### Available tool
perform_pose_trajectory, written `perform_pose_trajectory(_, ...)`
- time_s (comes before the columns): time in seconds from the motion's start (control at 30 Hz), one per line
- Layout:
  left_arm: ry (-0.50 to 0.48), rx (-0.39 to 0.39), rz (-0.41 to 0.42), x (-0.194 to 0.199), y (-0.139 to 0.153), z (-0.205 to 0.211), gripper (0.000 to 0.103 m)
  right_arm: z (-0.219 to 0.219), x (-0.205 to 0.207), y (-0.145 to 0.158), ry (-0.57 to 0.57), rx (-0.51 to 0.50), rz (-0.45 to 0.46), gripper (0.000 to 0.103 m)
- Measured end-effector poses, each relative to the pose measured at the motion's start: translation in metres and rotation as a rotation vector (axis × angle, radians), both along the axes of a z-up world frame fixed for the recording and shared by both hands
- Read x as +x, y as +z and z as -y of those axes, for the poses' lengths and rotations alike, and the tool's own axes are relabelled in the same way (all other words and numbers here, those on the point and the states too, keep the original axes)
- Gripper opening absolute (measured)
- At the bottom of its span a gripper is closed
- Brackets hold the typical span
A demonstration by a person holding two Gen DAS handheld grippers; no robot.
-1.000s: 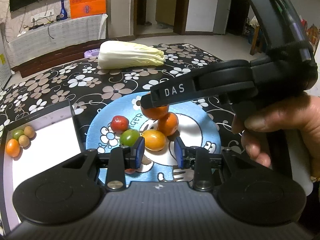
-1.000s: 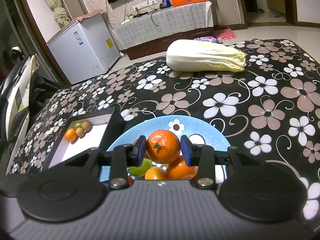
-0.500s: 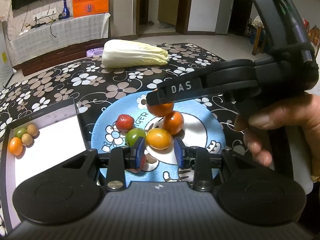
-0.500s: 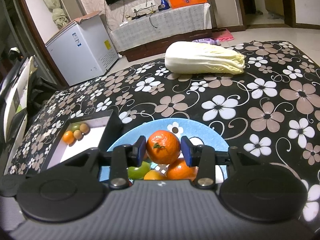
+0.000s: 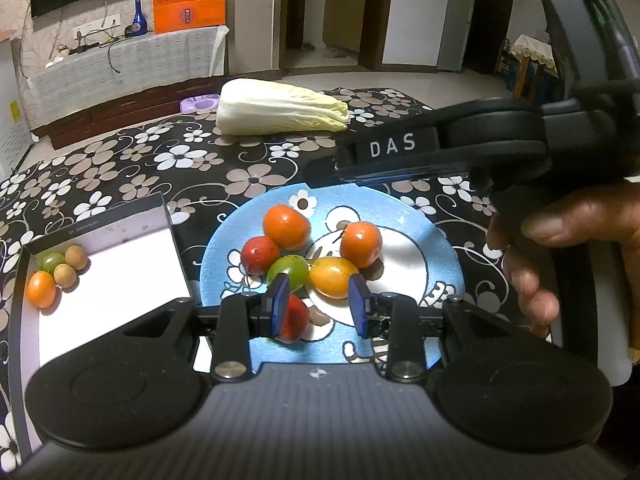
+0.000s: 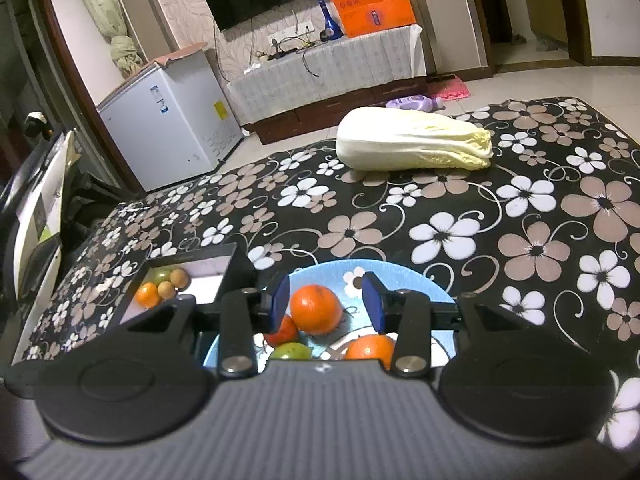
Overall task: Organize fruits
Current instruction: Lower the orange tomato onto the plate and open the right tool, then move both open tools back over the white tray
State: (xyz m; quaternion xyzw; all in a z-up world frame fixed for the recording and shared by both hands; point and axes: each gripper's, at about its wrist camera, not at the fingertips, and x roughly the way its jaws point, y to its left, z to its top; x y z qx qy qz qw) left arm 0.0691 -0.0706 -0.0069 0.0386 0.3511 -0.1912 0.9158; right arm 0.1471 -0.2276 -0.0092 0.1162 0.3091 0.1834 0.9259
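Evidently sorting is under way: low in frame, the right gripper (image 6: 325, 305) and left gripper (image 5: 318, 299) hover with jaws apart, gripping nothing, above loose fruits on the blue plate (image 5: 440, 248), beside the half-filled white tray (image 5: 120, 280) at left.

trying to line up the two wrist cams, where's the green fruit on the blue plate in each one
Left wrist view: the green fruit sits mid-frame on the blue plate, between a red fruit and a yellow-orange one, just above the left jaw.
Right wrist view: only its top shows, at the bottom of the plate, just above the gripper body.
Shared landmark: the cabbage lying beyond the plate.
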Motion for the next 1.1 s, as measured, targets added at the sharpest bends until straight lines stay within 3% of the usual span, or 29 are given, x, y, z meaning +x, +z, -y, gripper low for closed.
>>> perform_pose_trajectory(0.63,0.091,0.004,0.011,-0.003,0.006,-0.051,0.037,-0.06,0.001,0.01,0.163,0.008,0.069,0.043)
perform_pose_trajectory(1.1,0.221,0.01,0.003,-0.01,0.004,-0.129,0.037,-0.139,0.007,0.004,0.342,-0.105,0.097,0.043)
